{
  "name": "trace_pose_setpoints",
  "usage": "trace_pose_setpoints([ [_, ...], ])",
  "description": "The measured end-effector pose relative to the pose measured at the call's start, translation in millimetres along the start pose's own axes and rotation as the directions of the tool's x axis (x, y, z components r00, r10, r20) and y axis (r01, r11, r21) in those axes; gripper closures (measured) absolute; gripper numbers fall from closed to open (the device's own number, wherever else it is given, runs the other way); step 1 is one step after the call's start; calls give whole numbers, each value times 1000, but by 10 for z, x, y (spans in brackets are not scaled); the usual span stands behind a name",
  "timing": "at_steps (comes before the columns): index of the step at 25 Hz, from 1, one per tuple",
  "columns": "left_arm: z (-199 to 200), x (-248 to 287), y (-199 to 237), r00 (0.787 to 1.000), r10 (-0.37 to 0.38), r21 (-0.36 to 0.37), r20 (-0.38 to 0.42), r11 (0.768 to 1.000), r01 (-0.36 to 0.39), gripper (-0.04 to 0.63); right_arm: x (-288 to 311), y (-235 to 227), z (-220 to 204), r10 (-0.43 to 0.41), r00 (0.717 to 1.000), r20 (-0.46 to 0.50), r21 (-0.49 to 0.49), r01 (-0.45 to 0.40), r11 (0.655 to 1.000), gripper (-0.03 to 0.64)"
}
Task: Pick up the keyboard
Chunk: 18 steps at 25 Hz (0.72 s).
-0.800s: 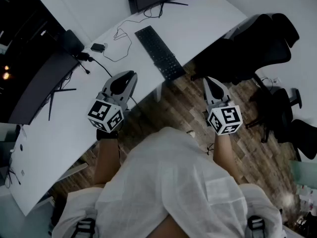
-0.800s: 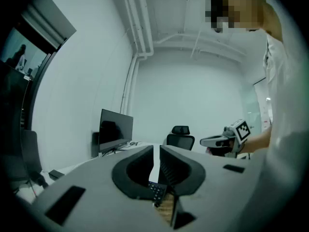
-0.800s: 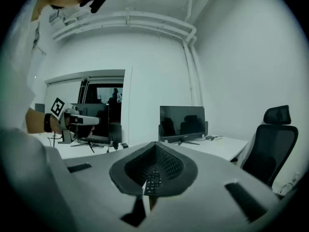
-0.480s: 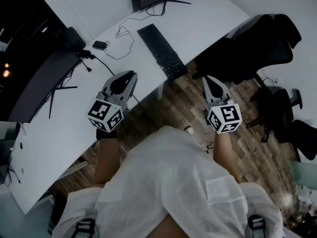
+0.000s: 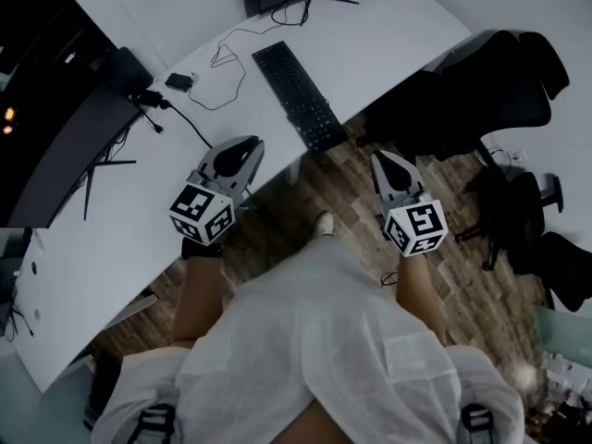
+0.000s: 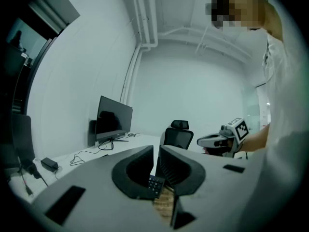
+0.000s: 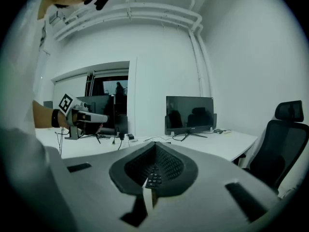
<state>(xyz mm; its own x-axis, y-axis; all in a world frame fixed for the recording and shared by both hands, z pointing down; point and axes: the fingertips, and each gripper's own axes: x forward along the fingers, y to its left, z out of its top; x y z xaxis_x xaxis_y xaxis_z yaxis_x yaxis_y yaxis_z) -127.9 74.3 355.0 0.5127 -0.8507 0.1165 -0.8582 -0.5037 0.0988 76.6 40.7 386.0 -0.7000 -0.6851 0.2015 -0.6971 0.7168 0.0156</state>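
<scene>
1 flat black rectangular keyboard (image 5: pixel 298 97) on smooth white desk (image 5: pixel 398 35), one end at the near edge. Left claw (image 5: pixel 250 148) and right claw (image 5: pixel 381 161): both closed, empty.

No legible text, brand, number or sign in any view.

- Left hand-held gripper (image 5: pixel 248 144): the marker cube (image 5: pixel 201 214) shows black-and-white square code patterns only, no characters.
- Right hand-held gripper (image 5: pixel 378 157): its cube (image 5: pixel 415 228) shows the same kind of pattern, no characters.
- Keyboard (image 5: pixel 299 95) on the counter (image 5: pixel 111 229): key legends too small to read.
- Monitor (image 7: pixel 189 111), right gripper view: small mark on the lower bezel, not readable.
</scene>
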Motion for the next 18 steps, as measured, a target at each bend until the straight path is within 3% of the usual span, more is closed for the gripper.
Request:
trace_pose_setpoints([
  [10,-177,945,201,996,-11,1,-83,1000,11,558,792,-386,-387,146,979,-146,-5,-148,989,557],
  [18,-476,1708,222,987,-25,1,-157,1000,25,558,1217,-711,-1025,225,924,-309,76,-212,974,517],
])
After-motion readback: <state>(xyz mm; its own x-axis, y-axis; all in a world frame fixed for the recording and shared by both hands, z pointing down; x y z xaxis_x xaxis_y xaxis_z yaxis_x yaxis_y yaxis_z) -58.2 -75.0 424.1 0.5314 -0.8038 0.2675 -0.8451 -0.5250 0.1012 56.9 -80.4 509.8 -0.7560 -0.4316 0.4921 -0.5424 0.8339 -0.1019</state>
